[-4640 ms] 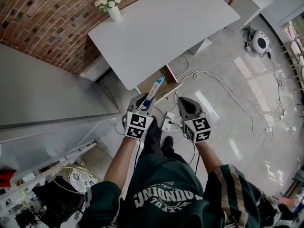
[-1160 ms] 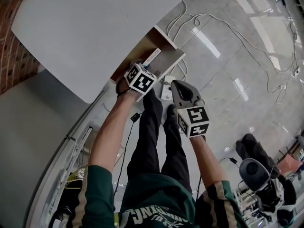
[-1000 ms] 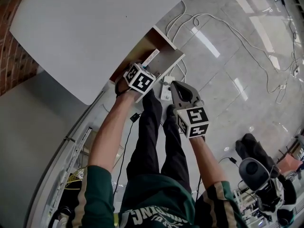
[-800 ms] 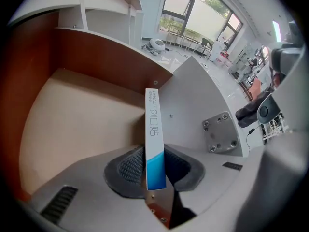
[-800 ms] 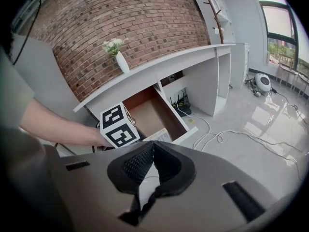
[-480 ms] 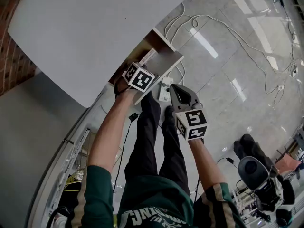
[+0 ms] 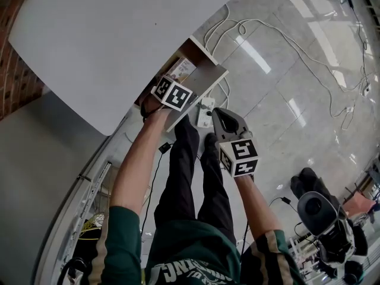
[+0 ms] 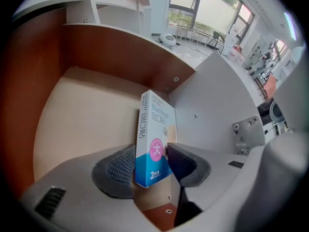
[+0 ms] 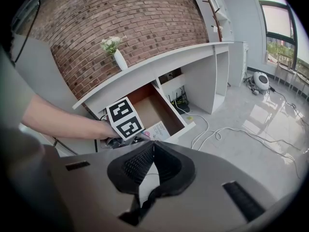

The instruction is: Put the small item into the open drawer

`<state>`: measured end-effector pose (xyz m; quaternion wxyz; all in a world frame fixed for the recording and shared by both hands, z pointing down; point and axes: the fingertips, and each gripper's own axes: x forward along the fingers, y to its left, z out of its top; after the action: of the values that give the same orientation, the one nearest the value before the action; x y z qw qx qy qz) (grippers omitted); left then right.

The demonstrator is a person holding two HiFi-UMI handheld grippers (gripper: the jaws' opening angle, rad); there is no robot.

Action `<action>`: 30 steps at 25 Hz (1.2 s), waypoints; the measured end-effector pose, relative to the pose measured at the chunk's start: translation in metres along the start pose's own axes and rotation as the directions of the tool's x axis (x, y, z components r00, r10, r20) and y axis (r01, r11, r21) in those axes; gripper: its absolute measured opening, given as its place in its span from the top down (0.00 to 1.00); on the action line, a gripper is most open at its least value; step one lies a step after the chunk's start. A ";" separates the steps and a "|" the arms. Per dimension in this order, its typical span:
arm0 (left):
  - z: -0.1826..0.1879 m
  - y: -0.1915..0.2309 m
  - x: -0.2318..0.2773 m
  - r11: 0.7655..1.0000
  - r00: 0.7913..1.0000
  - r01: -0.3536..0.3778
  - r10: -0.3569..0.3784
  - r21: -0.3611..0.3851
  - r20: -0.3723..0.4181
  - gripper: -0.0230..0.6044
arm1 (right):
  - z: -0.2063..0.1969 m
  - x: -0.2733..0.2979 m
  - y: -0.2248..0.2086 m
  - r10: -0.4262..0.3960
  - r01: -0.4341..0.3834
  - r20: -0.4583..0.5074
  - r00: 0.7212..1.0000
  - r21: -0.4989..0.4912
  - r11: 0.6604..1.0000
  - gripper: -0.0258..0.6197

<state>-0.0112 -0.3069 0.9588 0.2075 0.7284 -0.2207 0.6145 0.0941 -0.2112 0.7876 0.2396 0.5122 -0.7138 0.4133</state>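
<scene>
Bandage box [image 8: 153,139], blue and white with a pink circle, stands on end between the pads of the left gripper [image 8: 150,164], inside the open drawer [image 8: 82,115]; the jaws are opening and the pads no longer clamp it; its lower corner hangs just above the pale wood drawer floor, close to the white right-hand drawer wall; the back and left walls of the drawer are reddish brown.

From the head view, the drawer [image 7: 199,88] is pulled out from under a broad white desk top [image 7: 107,34], and the box [image 7: 181,69] shows just beyond the left gripper's marker cube; the right gripper [image 7: 222,116] hovers apart from the drawer, above the person's legs, with its jaws pressed together and nothing between them.

Beyond the desk, glossy pale floor tiles [image 7: 285,88] reflect window light; white cables [image 7: 297,40] snake across them, and a white power strip [image 7: 205,111] lies near the drawer front.

From the right gripper view, a red brick wall [image 9: 120,13] rises behind the desk; a white vase of flowers [image 9: 116,52] stands on the desk top; a round white device [image 9: 260,80] sits on the floor by tall windows.
</scene>
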 end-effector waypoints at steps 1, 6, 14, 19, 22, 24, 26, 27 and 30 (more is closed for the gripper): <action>-0.001 0.002 0.002 1.000 1.000 -0.007 0.007 -0.002 -0.003 0.64 | -0.001 0.000 0.000 0.000 0.000 -0.001 1.000 0.001 1.000 0.92; -0.003 0.003 0.003 1.000 1.000 -0.022 0.022 0.001 -0.012 0.63 | -0.002 -0.003 -0.001 0.004 -0.004 0.000 1.000 -0.001 1.000 0.92; 0.007 0.007 -0.013 0.996 0.995 -0.091 0.091 -0.002 0.040 0.60 | -0.004 -0.013 -0.006 -0.001 0.001 -0.005 1.000 -0.023 1.000 0.92; 0.017 0.001 -0.047 0.992 0.982 -0.116 0.121 -0.043 0.142 0.71 | 0.006 -0.023 0.001 0.008 -0.008 0.008 1.000 -0.061 0.998 0.92; 0.019 -0.007 -0.070 0.991 0.973 -0.107 0.122 -0.084 0.195 0.86 | 0.011 -0.031 0.008 0.016 -0.015 0.013 1.000 -0.091 0.996 0.92; 0.019 -0.015 -0.085 0.989 0.969 -0.082 0.107 -0.122 0.224 0.91 | 0.017 -0.038 0.013 0.025 -0.023 0.017 1.000 -0.112 0.993 0.92; 0.018 -0.024 -0.102 0.988 0.964 -0.060 0.095 -0.142 0.248 0.92 | 0.023 -0.047 0.017 0.033 -0.030 0.022 0.999 -0.134 0.991 0.92; 0.016 -0.028 -0.110 0.988 0.962 -0.057 0.093 -0.143 0.258 0.93 | 0.024 -0.052 0.018 0.035 -0.031 0.024 0.999 -0.146 0.989 0.92; 0.011 -0.039 -0.138 0.989 0.955 -0.062 0.098 -0.136 0.281 0.93 | 0.031 -0.068 0.025 0.049 -0.042 0.039 0.998 -0.172 0.984 0.92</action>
<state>0.0001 -0.2725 0.8198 0.1935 0.7858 -0.3160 0.4952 0.0979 -0.1979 0.7102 0.2580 0.4820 -0.7630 0.3448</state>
